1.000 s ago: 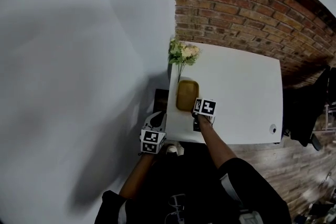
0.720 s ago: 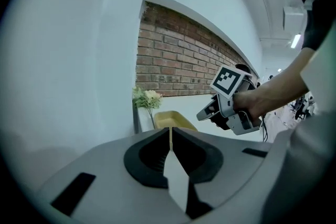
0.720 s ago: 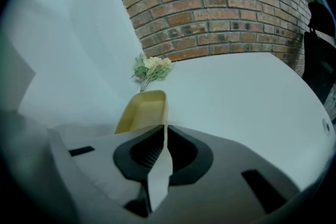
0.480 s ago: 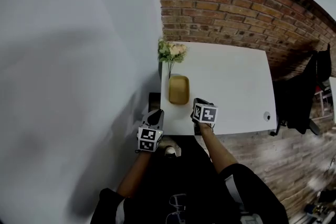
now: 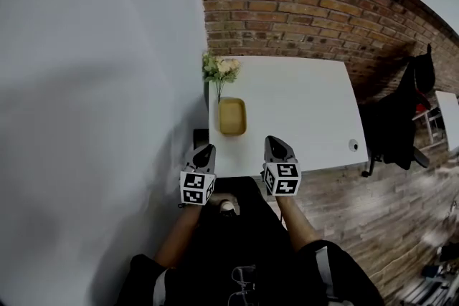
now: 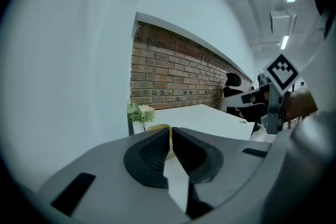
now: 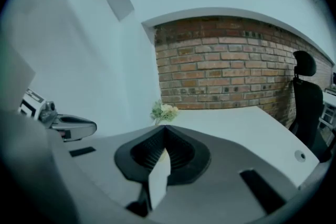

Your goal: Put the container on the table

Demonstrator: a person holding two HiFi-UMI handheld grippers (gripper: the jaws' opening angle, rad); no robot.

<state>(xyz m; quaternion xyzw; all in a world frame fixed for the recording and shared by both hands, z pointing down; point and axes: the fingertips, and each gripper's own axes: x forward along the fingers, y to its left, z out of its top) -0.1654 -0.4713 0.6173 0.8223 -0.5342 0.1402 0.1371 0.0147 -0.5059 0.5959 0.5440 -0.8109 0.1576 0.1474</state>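
The tan, tray-like container lies on the white table near its left edge, with nothing holding it. In the head view both grippers hover in front of the table's near edge. My left gripper is off the table's left corner, and my right gripper is a short way right of and nearer than the container. Both sets of jaws are closed with nothing between them. In the left gripper view a sliver of the container shows past the jaws. The right gripper view hides the container.
A small vase of pale flowers stands at the table's back left, just behind the container. A brick wall runs behind the table and a white wall is at left. A black office chair stands at right. A round grommet sits near the front right.
My right gripper has drawn back from beside the container to in front of the table's near edge. The container stays on the table. The head view has shifted, so the table sits further left.
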